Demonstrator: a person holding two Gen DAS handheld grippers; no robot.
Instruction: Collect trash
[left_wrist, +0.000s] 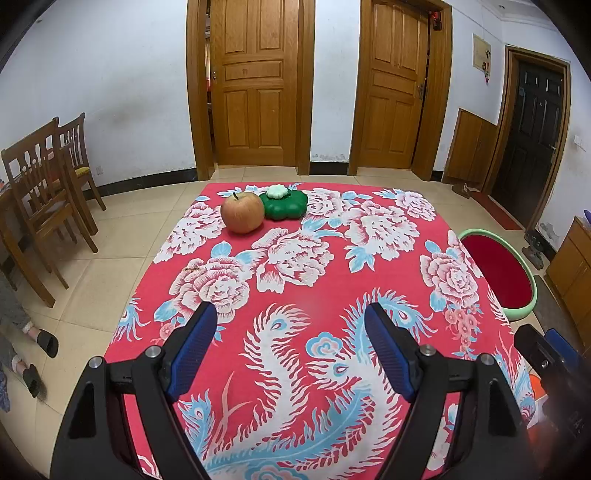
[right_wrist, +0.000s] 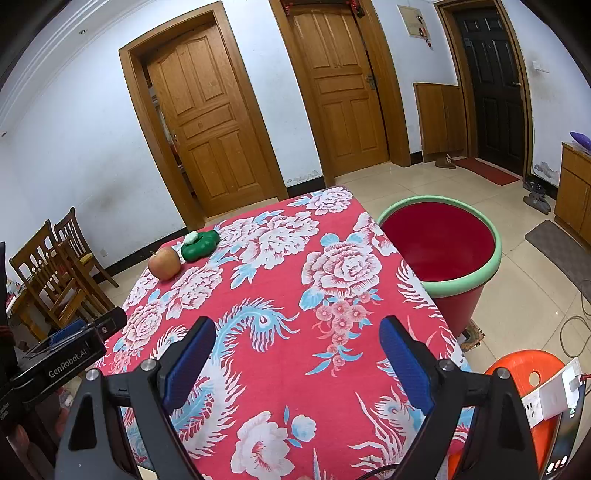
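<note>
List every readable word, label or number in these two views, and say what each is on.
"GenRobot.AI": on the black body of the left claw, seen in the right wrist view.
Small print below it at the frame edge: too small to read.
Notice on the wall by the dark door: blurred, unreadable.

"GenRobot.AI" (white lettering) marks the left gripper (right_wrist: 59, 363) body.

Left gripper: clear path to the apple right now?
Probably yes. The left gripper is open and the red cloth between it and the apple lies bare; the green flower-shaped object sits beside it, not in front.
</note>
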